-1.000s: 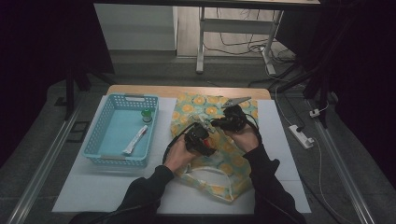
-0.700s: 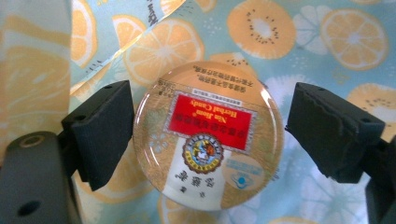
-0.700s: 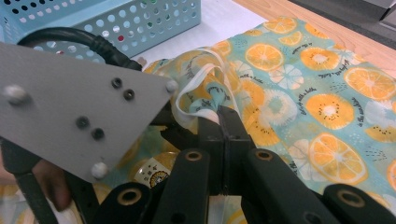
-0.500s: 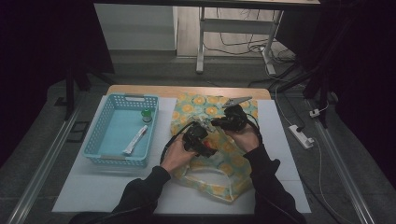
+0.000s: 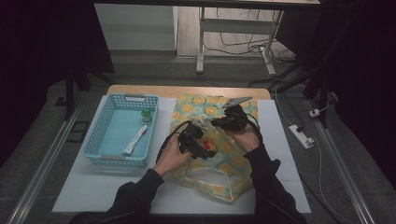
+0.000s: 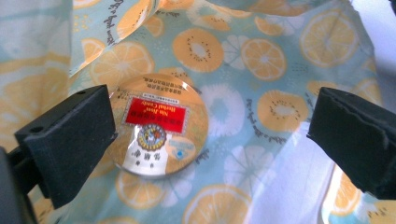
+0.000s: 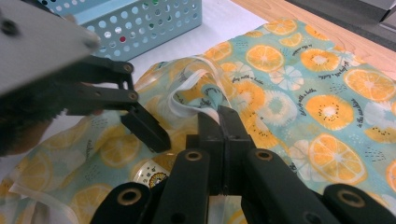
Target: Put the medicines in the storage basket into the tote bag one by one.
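Observation:
A cloth bag point(image 5: 219, 175) printed with orange and kiwi slices lies on the white mat, its mouth held up. My right gripper point(image 7: 222, 122) is shut on the bag's white-trimmed rim point(image 7: 201, 79) and lifts it; in the high view it point(image 5: 211, 123) sits above the bag's middle. My left gripper point(image 6: 210, 135) is open inside the bag, jaws wide apart. A round golden tin point(image 6: 156, 126) with a red label lies on the fabric, close against the left jaw's pad. The tin's edge point(image 7: 152, 175) peeks out below the left gripper point(image 7: 140, 122) in the right gripper view.
A light blue perforated basket point(image 5: 108, 140) stands left of the bag and holds a white tube point(image 5: 135, 140) and a small green-capped item point(image 5: 147, 114). A power strip point(image 5: 301, 136) lies on the floor to the right. The wooden table edge point(image 5: 187, 89) runs behind the bag.
The left forearm has shifted slightly. Both grippers stay at the bag's mouth, the right one still shut on the rim.

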The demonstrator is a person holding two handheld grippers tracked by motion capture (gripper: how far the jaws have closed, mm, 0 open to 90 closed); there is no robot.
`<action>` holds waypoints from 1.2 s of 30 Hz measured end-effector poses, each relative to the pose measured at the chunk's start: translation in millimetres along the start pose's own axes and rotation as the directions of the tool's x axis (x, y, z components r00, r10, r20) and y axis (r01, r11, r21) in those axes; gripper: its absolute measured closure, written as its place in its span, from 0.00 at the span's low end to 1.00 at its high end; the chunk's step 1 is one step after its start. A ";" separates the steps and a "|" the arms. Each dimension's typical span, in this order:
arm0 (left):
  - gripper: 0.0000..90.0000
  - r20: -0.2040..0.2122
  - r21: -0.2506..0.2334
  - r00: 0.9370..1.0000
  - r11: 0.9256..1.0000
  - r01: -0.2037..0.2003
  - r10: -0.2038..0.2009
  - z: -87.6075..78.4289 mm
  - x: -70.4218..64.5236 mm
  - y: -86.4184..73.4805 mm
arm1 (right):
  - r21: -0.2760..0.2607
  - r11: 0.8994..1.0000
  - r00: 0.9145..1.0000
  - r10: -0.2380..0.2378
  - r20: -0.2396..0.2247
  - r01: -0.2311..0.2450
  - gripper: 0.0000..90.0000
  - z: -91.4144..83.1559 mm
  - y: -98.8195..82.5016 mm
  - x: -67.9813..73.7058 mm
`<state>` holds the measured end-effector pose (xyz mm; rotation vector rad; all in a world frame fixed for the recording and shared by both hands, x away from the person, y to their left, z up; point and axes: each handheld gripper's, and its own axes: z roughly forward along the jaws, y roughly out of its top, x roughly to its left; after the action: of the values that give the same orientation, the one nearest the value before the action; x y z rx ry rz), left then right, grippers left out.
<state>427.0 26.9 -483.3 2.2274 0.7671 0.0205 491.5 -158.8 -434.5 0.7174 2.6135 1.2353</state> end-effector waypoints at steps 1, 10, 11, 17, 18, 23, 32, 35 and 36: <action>0.00 0.000 -0.003 1.000 1.000 -0.006 0.006 -2.7 -0.6 -0.5 | 0.001 1.000 1.000 0.000 0.000 0.000 0.99 -0.1 -0.2 0.0; 0.00 0.011 -0.044 1.000 0.999 -0.013 0.013 -27.9 0.1 -10.2 | 0.003 1.000 1.000 0.001 0.001 -0.001 0.99 -0.3 -0.5 -0.1; 0.00 0.014 -0.052 1.000 0.999 -0.006 0.007 -30.8 0.9 -11.3 | 0.003 1.000 1.000 0.001 0.001 -0.001 0.99 -0.2 -0.6 0.1; 0.00 0.011 -0.079 1.000 0.997 0.007 -0.006 -47.1 5.7 -16.8 | 0.006 1.000 1.000 0.002 0.001 -0.002 1.00 0.2 -0.7 0.7; 0.00 0.008 -0.078 1.000 0.997 0.007 -0.007 -49.6 6.4 -17.7 | 0.005 1.000 1.000 0.002 0.000 -0.002 0.99 0.1 -0.7 0.8; 0.00 0.026 -0.082 1.000 0.997 0.013 -0.011 -58.4 11.8 -23.9 | 0.004 1.000 1.000 0.001 0.000 -0.001 0.99 -0.3 -0.6 0.5; 0.00 -0.008 -0.095 0.999 0.995 0.039 -0.040 -79.9 22.2 -37.5 | 0.005 1.000 1.000 0.000 0.001 0.000 0.99 -0.7 -0.5 0.9; 0.00 -0.037 -0.095 0.998 0.995 0.038 -0.041 -88.3 25.6 -41.5 | 0.005 1.000 1.000 0.000 0.003 0.000 0.99 -0.4 -0.6 1.0; 0.00 -0.044 -0.102 0.998 0.994 0.040 -0.045 -91.3 27.1 -43.3 | 0.006 1.000 1.000 0.000 0.002 0.000 0.99 -0.6 -0.6 0.9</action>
<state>404.4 124.6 -453.8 2.1211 0.8204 0.0879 490.2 -159.0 -434.5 0.7189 2.6164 1.2263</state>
